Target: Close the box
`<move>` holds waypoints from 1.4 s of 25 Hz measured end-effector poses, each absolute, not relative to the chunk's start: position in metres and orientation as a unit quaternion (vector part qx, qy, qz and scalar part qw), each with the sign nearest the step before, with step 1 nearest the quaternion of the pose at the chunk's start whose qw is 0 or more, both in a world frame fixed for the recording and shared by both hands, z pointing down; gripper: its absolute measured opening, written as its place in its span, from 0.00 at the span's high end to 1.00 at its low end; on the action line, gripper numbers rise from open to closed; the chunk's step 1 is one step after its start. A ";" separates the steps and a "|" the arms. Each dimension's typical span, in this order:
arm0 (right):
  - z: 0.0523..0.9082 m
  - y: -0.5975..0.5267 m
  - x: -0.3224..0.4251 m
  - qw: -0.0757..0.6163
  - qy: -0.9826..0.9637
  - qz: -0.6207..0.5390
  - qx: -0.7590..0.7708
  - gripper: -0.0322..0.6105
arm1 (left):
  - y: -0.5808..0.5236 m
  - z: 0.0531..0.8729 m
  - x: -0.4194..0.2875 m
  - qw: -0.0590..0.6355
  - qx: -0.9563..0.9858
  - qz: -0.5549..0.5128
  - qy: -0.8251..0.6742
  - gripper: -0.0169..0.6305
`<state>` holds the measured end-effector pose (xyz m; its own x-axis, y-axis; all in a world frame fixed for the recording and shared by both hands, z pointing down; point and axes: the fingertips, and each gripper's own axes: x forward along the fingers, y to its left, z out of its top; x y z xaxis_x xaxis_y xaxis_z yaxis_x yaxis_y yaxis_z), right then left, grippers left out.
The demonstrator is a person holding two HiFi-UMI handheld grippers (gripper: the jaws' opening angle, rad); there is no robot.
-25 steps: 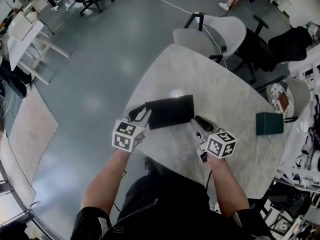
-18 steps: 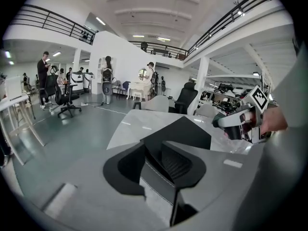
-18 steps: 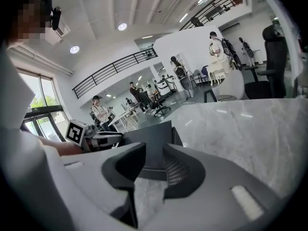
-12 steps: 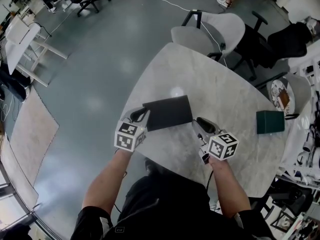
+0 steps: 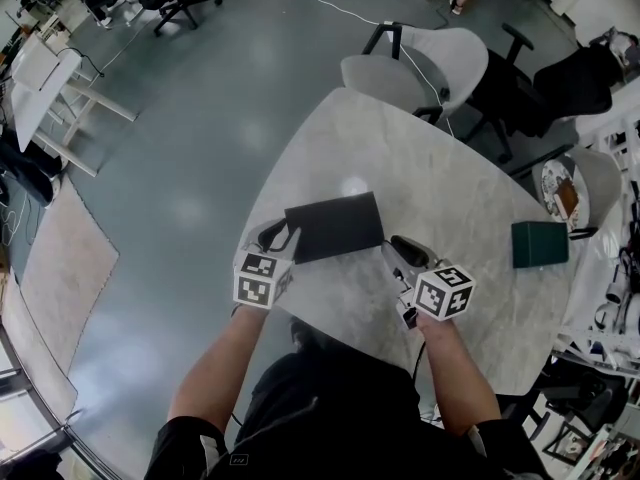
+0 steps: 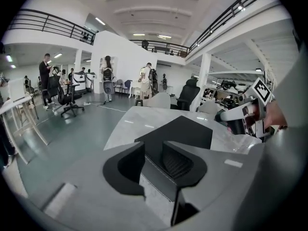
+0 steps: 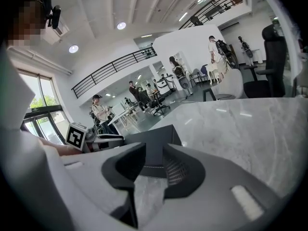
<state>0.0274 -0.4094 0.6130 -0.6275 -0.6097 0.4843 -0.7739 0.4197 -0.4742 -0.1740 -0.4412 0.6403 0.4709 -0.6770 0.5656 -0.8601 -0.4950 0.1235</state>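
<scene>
Marble table (image 5: 450, 168). Grey chairs (image 5: 430, 63) stand well beyond the fingertips. Green box (image 5: 540, 245) sits well right of the right gripper (image 7: 154, 160). Black box (image 5: 333, 226) lies flat.

Left gripper (image 6: 153, 154): jaws apart, just been opening, box corner in the gap.

Right gripper: jaws apart, box edge just ahead.

The person's torso (image 5: 340, 408) hides the worktop (image 5: 450, 183) edge nearest the black box (image 5: 335, 226). Right of that box, a dark green box (image 5: 540, 245) is too small to show any seam. In the right gripper view the right tool (image 7: 153, 153) covers the black box's near corners.
</scene>
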 end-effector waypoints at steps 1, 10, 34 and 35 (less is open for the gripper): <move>0.613 -0.408 0.026 0.121 -0.834 0.344 0.413 0.77 | -0.439 0.642 -0.175 0.204 0.833 0.230 -0.460 0.78; 0.601 -0.378 0.011 0.132 -0.841 0.332 0.407 0.77 | -0.409 0.613 -0.179 0.186 0.844 0.211 -0.456 0.78; 0.511 -0.254 0.001 0.116 -0.857 0.243 0.440 0.77 | -0.267 0.503 -0.193 0.114 0.894 0.134 -0.413 0.84; 0.509 -0.251 -0.003 0.115 -0.861 0.239 0.434 0.77 | -0.260 0.499 -0.189 0.114 0.895 0.136 -0.410 0.84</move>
<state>-0.0027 -0.2507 0.5092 -0.5967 -0.6924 0.4057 -0.8024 0.5092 -0.3112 -0.1894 -0.2600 0.4987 0.6271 -0.7024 0.3367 -0.7644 -0.6380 0.0928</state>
